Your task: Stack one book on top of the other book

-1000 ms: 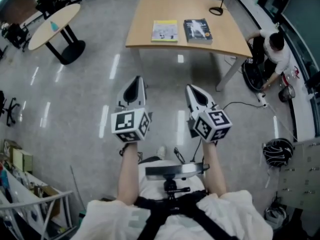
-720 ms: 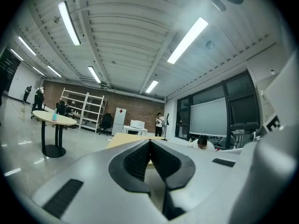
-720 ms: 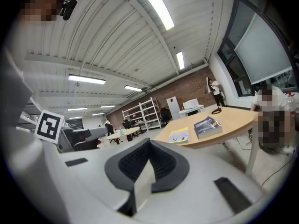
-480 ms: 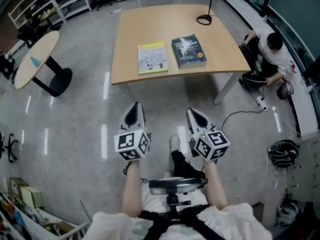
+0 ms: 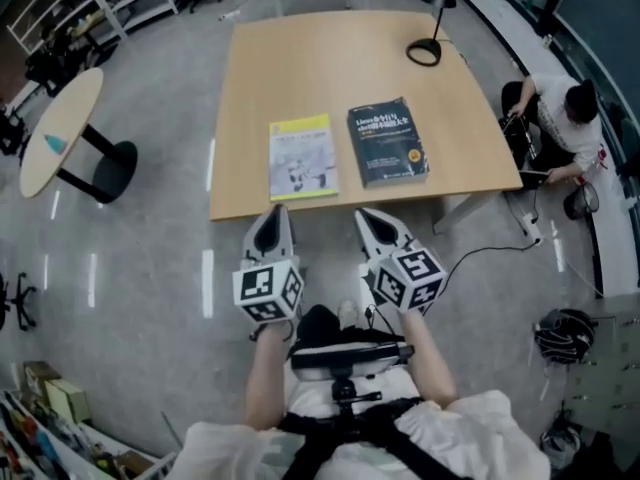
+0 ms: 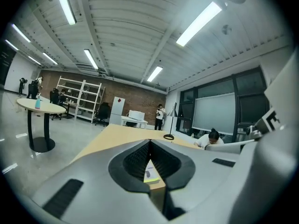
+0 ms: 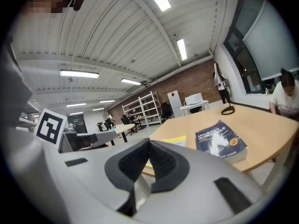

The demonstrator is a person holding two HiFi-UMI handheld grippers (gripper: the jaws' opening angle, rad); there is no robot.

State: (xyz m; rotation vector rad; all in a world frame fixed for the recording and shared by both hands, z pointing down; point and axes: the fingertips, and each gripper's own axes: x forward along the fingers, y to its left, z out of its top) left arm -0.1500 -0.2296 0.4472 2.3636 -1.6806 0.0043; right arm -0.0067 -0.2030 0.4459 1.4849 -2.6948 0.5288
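Observation:
Two books lie side by side near the front edge of a wooden table (image 5: 260, 58): a thin yellow book (image 5: 302, 156) on the left and a thicker dark blue book (image 5: 387, 142) on the right. My left gripper (image 5: 270, 220) hangs just short of the table's front edge, below the yellow book, shut and empty. My right gripper (image 5: 372, 222) is beside it, also shut and empty, below the dark book. In the right gripper view the dark book (image 7: 220, 141) and a strip of the yellow book (image 7: 174, 141) show beyond the jaws. A sliver of the yellow book (image 6: 150, 172) shows in the left gripper view.
A black lamp base (image 5: 424, 51) stands at the table's far right. A person (image 5: 563, 118) crouches on the floor right of the table by cables. A round side table (image 5: 58, 133) stands left, shelving (image 5: 90, 8) behind it.
The table and books have come much nearer as I walked forward. Both grippers, still shut, now reach the table's front edge.

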